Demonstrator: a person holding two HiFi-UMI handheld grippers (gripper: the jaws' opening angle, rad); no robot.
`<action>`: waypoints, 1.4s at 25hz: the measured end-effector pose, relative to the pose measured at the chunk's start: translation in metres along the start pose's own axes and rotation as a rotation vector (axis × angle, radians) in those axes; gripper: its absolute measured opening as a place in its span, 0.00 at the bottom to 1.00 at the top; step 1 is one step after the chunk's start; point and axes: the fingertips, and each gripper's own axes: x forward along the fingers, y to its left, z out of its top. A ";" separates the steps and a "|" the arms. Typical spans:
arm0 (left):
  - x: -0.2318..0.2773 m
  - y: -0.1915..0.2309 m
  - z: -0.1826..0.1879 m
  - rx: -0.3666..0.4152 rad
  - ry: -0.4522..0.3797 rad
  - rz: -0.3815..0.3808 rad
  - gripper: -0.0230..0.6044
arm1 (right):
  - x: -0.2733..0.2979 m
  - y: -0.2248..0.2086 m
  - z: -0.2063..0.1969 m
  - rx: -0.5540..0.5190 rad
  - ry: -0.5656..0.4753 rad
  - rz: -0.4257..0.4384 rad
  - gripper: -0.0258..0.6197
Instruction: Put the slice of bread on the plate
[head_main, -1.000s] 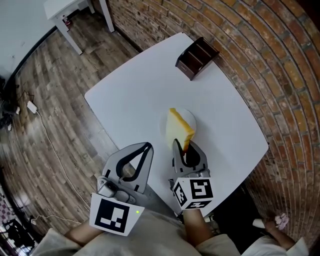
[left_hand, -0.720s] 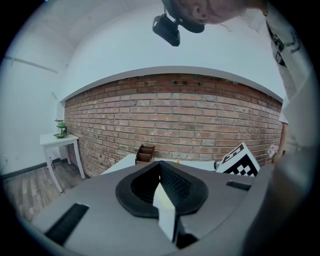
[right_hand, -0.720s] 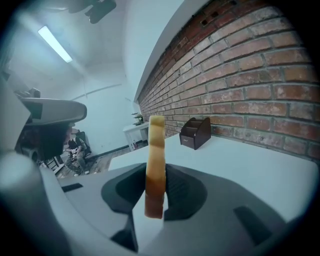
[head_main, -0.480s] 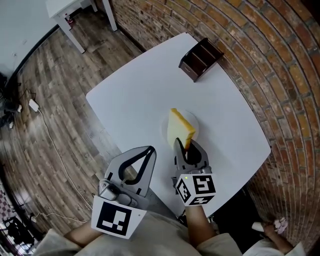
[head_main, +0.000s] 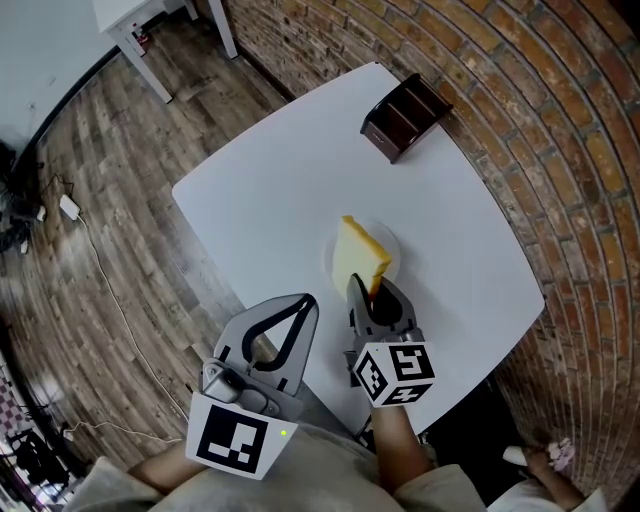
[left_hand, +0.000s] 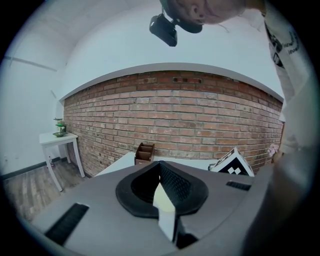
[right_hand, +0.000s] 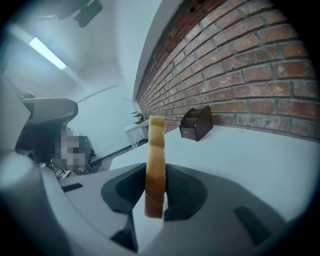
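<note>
Both jaws of our right gripper (head_main: 363, 292) pinch the bread (head_main: 357, 256) upright over the plate (head_main: 393, 247), centre frame, so we can lower it; left gripper (head_main: 303, 299) idles, closed, empty.

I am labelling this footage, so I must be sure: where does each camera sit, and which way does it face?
Head view: on the person's head, facing steeply down at the table; the left tongs, right tongs and forearms show.
Left gripper view: on the left tongs, facing along shut, empty jaws toward the brick wall; the shirt shows.
Right gripper view: on the right tongs, facing along jaws gripping the bread; no body part is clear.
Shared: all three show the brown box.
</note>
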 end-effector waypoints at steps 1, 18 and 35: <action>0.001 -0.001 -0.001 -0.001 0.003 -0.003 0.05 | 0.001 -0.001 -0.001 0.010 0.002 0.004 0.18; 0.015 -0.003 -0.003 0.007 0.022 -0.018 0.05 | 0.015 -0.023 -0.016 0.095 0.052 0.025 0.18; 0.012 -0.001 -0.008 0.004 0.031 -0.019 0.05 | 0.026 -0.034 -0.018 0.247 0.037 0.092 0.20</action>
